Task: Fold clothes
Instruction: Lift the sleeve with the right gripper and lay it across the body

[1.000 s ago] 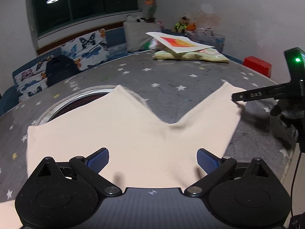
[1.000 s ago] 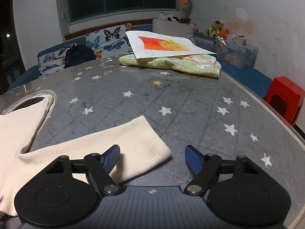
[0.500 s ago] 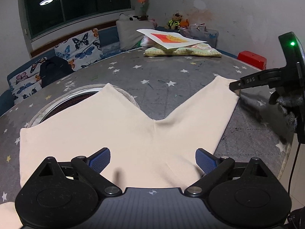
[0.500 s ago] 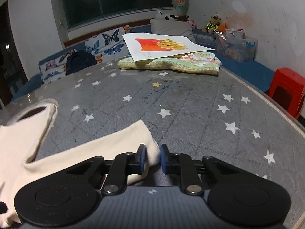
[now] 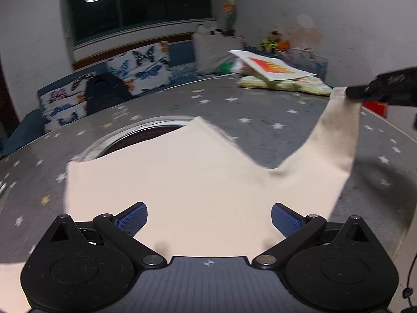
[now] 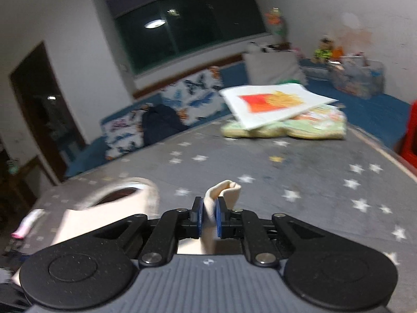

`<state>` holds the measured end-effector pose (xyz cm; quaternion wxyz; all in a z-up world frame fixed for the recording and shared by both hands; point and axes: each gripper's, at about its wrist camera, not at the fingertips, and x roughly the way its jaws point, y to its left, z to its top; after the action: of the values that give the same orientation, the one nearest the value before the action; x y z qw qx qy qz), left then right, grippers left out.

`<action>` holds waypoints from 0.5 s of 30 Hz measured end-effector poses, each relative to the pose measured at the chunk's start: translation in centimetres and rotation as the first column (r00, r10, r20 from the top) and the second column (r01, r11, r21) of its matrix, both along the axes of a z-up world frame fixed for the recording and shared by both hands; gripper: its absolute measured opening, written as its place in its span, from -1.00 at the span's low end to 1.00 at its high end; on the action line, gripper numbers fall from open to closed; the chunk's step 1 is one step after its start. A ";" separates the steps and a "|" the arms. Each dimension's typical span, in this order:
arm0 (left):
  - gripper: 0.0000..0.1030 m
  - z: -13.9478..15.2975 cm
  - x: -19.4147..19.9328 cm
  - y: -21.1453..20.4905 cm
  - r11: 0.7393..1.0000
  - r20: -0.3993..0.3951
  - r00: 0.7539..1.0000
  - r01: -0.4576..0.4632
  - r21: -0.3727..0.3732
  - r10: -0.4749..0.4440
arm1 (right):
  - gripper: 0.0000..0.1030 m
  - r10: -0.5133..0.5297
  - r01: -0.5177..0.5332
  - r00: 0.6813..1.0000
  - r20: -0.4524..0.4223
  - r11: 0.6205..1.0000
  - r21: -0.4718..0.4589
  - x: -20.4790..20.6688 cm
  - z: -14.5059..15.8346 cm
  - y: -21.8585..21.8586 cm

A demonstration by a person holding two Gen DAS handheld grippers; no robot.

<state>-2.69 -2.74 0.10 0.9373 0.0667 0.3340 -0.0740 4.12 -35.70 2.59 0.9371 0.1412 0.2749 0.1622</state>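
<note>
Across the grey star-patterned worktop [image 5: 260, 109] lies a cream garment [image 5: 182, 177], one leg lifted at its far right end. Only the left wrist view shows the whole spread and the right gripper [image 5: 358, 94] pinching that raised end from the side; the right wrist view shows the pads [image 6: 199, 217] clamped together on a bunched fold of cloth. The left gripper [image 5: 209, 217] stands wide apart above the near fabric, touching nothing. Farther back sit a folded quilt [image 6: 312, 129] with a picture board [image 6: 273, 103] on it, butterfly cushions [image 5: 140, 70], and a red stool [image 6: 411, 130] beside the worktop's right edge.
</note>
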 end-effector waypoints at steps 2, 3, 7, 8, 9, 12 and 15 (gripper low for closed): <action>1.00 0.0 -0.2 1.4 0.999 -0.001 0.999 -0.036 -0.005 0.036 | -0.88 0.041 -0.041 0.999 0.014 0.999 0.023 -0.2 0.9 1.2; 1.00 0.0 -0.3 2.0 0.999 -0.002 0.999 -0.053 -0.008 0.053 | -0.90 0.067 -0.068 0.997 0.025 0.997 0.034 -0.4 1.5 2.1; 1.00 0.1 -1.0 4.5 0.993 0.001 0.994 -0.113 -0.034 0.113 | -0.93 0.164 -0.168 0.984 0.075 0.985 0.047 -1.1 3.5 5.7; 1.00 0.1 -1.1 4.9 0.991 0.001 0.992 -0.124 -0.039 0.124 | -0.93 0.180 -0.183 0.980 0.084 0.983 0.033 -1.3 3.9 6.5; 1.00 0.0 -1.3 5.2 0.990 0.001 0.991 -0.132 -0.043 0.133 | -0.93 0.195 -0.198 0.976 0.094 0.980 0.020 -1.5 4.3 7.3; 1.00 -0.1 -1.6 6.0 0.988 -0.005 0.990 -0.141 -0.059 0.141 | -0.83 0.188 -0.181 0.978 0.086 0.980 -0.083 -1.5 3.9 8.6; 1.00 -0.3 -1.7 6.0 0.989 -0.006 0.991 -0.133 -0.064 0.133 | -0.66 0.156 -0.149 0.987 0.033 0.976 -0.157 -1.0 2.0 8.5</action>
<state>-4.44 3.28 -0.17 0.9415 0.0140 0.3360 -0.0222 3.12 -27.17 4.62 0.9360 0.0430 0.2755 0.2149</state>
